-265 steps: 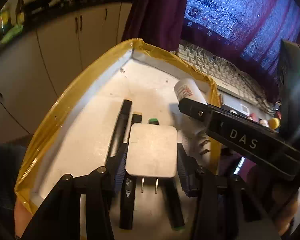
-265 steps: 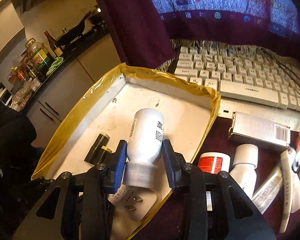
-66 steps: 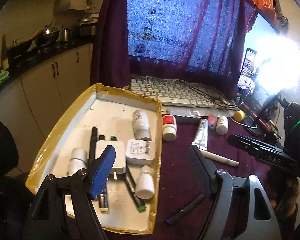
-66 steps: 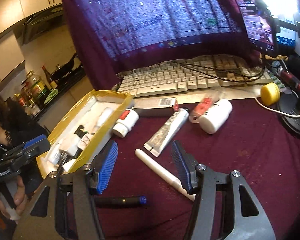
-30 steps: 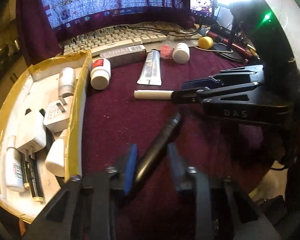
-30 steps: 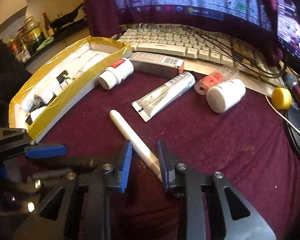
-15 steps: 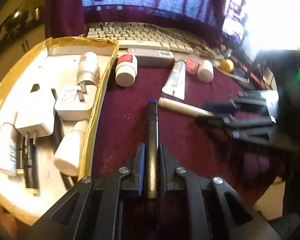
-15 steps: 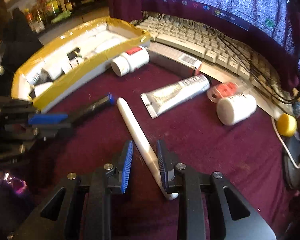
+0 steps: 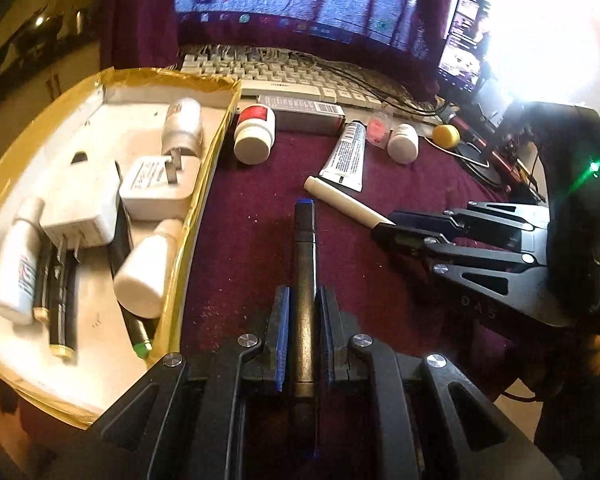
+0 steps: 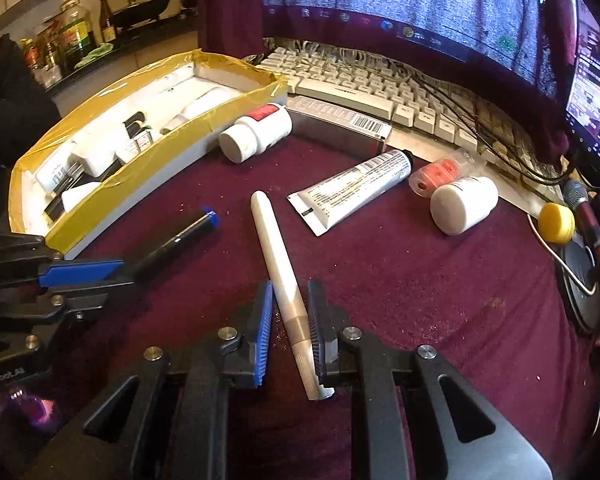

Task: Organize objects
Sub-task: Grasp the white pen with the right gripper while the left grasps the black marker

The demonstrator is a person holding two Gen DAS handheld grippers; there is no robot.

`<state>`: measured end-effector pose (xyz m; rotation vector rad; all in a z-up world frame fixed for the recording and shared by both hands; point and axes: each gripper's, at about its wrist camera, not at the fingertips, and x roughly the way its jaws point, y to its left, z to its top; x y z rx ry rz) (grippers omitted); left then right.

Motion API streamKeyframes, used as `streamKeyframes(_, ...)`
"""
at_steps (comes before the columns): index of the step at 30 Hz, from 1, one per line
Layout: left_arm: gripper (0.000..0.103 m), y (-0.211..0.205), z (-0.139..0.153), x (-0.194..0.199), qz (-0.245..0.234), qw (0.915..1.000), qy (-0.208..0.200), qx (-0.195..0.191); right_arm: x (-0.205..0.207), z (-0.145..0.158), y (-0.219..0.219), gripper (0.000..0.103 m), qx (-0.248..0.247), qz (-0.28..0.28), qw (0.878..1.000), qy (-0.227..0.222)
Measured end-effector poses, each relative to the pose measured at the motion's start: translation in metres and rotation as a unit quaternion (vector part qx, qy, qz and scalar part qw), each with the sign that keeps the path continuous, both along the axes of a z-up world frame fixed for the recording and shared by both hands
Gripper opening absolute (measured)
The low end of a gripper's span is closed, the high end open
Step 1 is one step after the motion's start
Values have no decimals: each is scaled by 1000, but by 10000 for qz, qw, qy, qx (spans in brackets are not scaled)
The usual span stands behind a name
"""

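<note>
My left gripper [image 9: 303,300] is shut on a black marker with a blue tip [image 9: 304,264], held over the maroon cloth; it also shows in the right wrist view [image 10: 180,238]. My right gripper [image 10: 290,312] is shut on a cream white pen [image 10: 274,248], which also shows in the left wrist view [image 9: 344,198]. The yellow-taped white tray [image 9: 216,128] at left holds white chargers [image 9: 160,186], small white bottles [image 9: 146,268] and dark pens [image 9: 62,292].
On the cloth lie a red-labelled white bottle [image 10: 260,130], a silver tube [image 10: 354,184], a white jar [image 10: 462,204], a pink clear item [image 10: 440,172], a grey box [image 10: 340,120] and a yellow ball [image 10: 556,218]. A keyboard [image 10: 380,84] and a monitor stand behind.
Both grippers have closed on their pens since a second ago. The left gripper has lifted and turned the black marker to point straight ahead; the right holds the white pen.
</note>
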<state>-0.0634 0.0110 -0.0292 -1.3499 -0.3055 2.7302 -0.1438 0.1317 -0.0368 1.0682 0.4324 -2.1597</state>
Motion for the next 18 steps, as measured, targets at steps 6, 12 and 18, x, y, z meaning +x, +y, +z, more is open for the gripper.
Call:
streamKeyframes(6,12,10,0,-1,154,9992,53,-366,10,0,25,11,-185,-172,9996,-94)
streamKeyframes(12,12,18,-1,-4,212,9978,75,-616,10,-1,30,11,-402,-334,9985,-147)
streamKeyframes(18,12,15,-1,-5,299,9983,59,-494,7,-1,31,11,-504,-418,9976,-216)
